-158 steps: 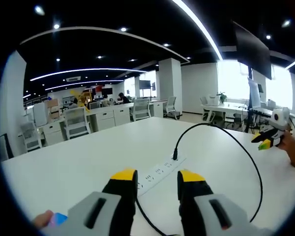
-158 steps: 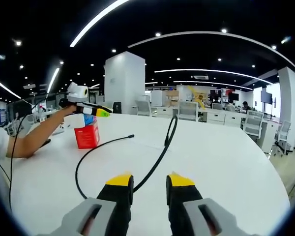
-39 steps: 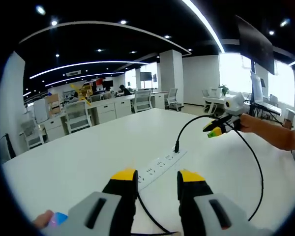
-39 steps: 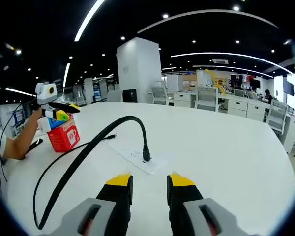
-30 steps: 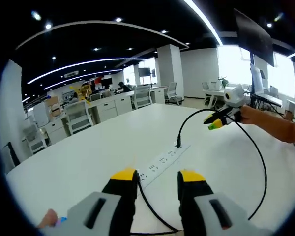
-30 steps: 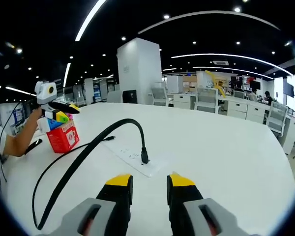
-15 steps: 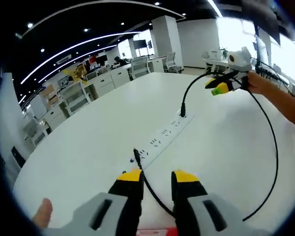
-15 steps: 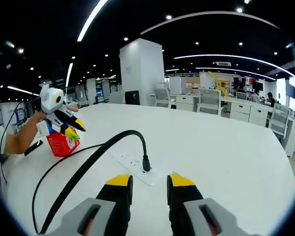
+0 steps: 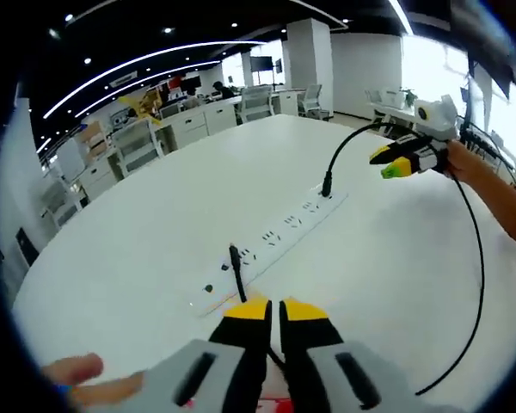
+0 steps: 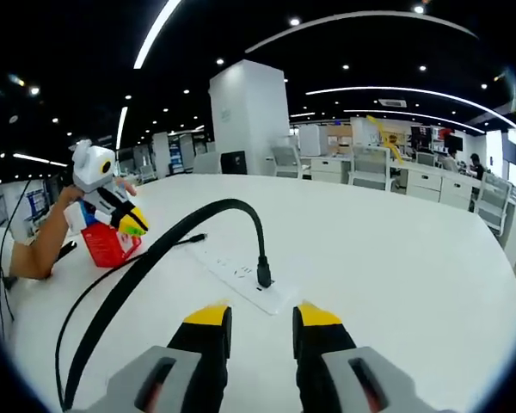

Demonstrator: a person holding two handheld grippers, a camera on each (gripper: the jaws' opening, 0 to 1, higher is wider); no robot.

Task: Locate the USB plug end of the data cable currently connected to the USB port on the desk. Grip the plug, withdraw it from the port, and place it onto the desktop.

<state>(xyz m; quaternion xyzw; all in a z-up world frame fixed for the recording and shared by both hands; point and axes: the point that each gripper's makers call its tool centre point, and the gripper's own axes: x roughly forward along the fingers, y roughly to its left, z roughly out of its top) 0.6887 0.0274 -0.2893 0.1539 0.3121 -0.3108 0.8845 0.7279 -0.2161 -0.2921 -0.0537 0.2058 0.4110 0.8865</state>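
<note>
A white power strip [image 9: 279, 241] lies on the white desk. A thin black data cable's plug [image 9: 235, 260] stands in the strip's near end, just ahead of my left gripper [image 9: 273, 308]. That gripper's jaws are shut, and the thin cable runs down under their tips. From the right gripper view the left gripper [image 10: 131, 225] hovers by a red box, left of the thin plug [image 10: 198, 238]. My right gripper [image 10: 262, 317] is open and holds nothing, near the strip [image 10: 241, 280]. A thick black cord [image 10: 263, 274] is plugged in there.
A red box [image 10: 107, 245] stands on the desk beside the person's left hand. The thick cord [image 9: 477, 249] loops wide across the desk on the right. The right gripper [image 9: 396, 163] hangs above the strip's far end. Office desks and chairs [image 9: 138, 146] lie beyond the table.
The left gripper's jaws have closed from wide open to shut, and it has tipped down toward the strip's near end. The right gripper has edged a little closer to the thick plug.
</note>
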